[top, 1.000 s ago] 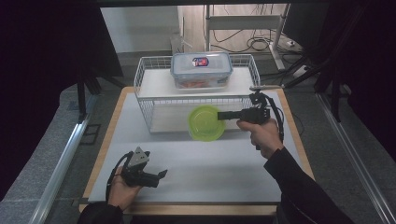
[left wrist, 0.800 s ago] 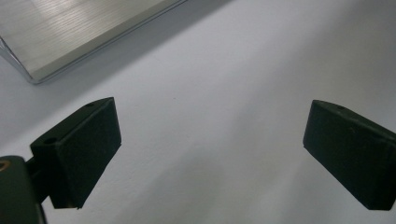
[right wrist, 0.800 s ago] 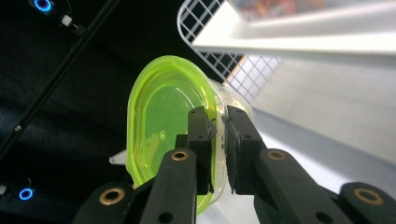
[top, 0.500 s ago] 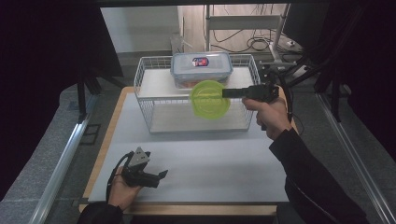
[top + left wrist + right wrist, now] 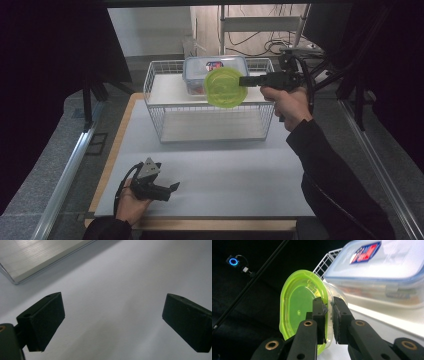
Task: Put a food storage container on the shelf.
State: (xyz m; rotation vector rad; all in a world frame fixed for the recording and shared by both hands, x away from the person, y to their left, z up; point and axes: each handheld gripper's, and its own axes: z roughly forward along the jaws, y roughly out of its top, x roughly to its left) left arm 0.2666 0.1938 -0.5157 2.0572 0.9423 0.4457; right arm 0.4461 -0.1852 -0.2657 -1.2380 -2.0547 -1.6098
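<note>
Right gripper (image 5: 244,80) clamps the wall of one lime-green plastic bowl (image 5: 223,87), one pad inside the rim and one outside, as the right gripper view confirms (image 5: 328,315). Bowl (image 5: 299,307) hangs off the jaw tips, turned on its side with its opening facing the camera in the high view. It is held in the air at the far side of the scene, over the top shelf of a white wire rack (image 5: 165,92) and just in front of a clear lidded container (image 5: 200,70) that sits on that shelf. Whether bowl and container touch cannot be told; in the right gripper view they stand very close, the container (image 5: 384,270) just beyond the bowl.

Left gripper (image 5: 172,189) rests low at the near left of the white table (image 5: 225,170), well apart from the bowl. Its jaws stand wide with nothing between them; the left gripper view shows bare table surface (image 5: 112,302) between the two black pads (image 5: 46,317).

Count: one bowl, one lidded container with a red and blue label, one wire rack with two levels, two grippers, two hands.
</note>
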